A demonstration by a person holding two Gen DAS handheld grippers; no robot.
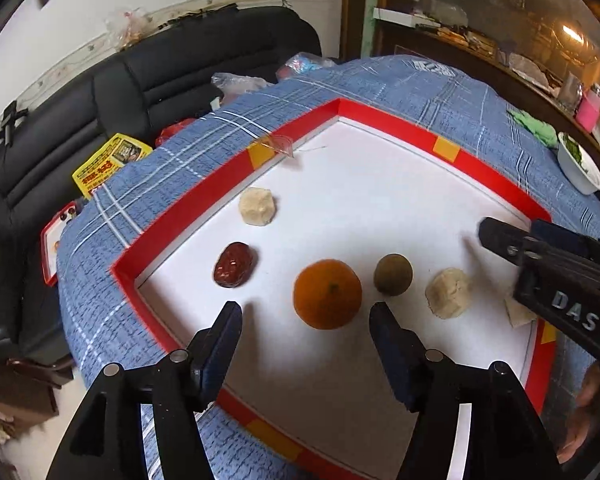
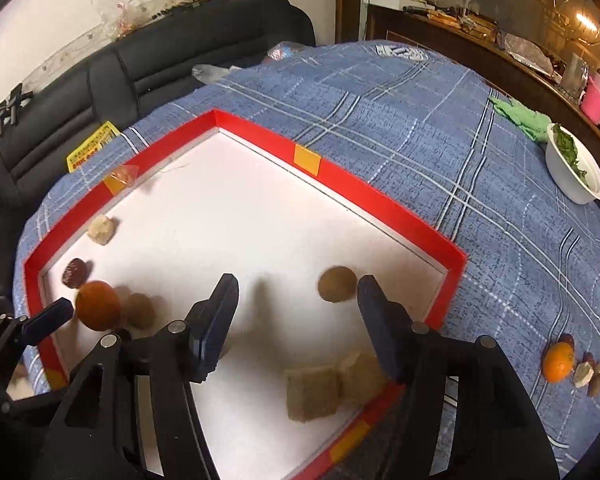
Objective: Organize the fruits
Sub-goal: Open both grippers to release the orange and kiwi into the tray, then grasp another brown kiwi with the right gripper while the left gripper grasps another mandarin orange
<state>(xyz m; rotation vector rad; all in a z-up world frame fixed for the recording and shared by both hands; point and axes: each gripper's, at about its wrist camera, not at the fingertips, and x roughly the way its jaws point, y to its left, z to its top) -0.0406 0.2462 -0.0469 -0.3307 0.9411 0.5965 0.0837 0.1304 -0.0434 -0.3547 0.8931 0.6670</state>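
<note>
Red-rimmed tray point(image 1: 188, 216) holds an orange point(image 1: 327, 294) just ahead of the released, empty left tongs point(image 1: 306, 320).

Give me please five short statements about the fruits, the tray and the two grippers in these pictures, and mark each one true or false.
1. The orange lies on the white floor of the red-edged tray. True.
2. The left gripper is shut on the orange. False: its jaws stand open and the orange lies free just ahead of them.
3. A red date lies left of the orange in the left wrist view. True.
4. The right gripper holds a fruit. False: it is open and empty.
5. All the fruit is inside the tray. False: a second orange and some small pieces lie on the blue cloth.
</note>
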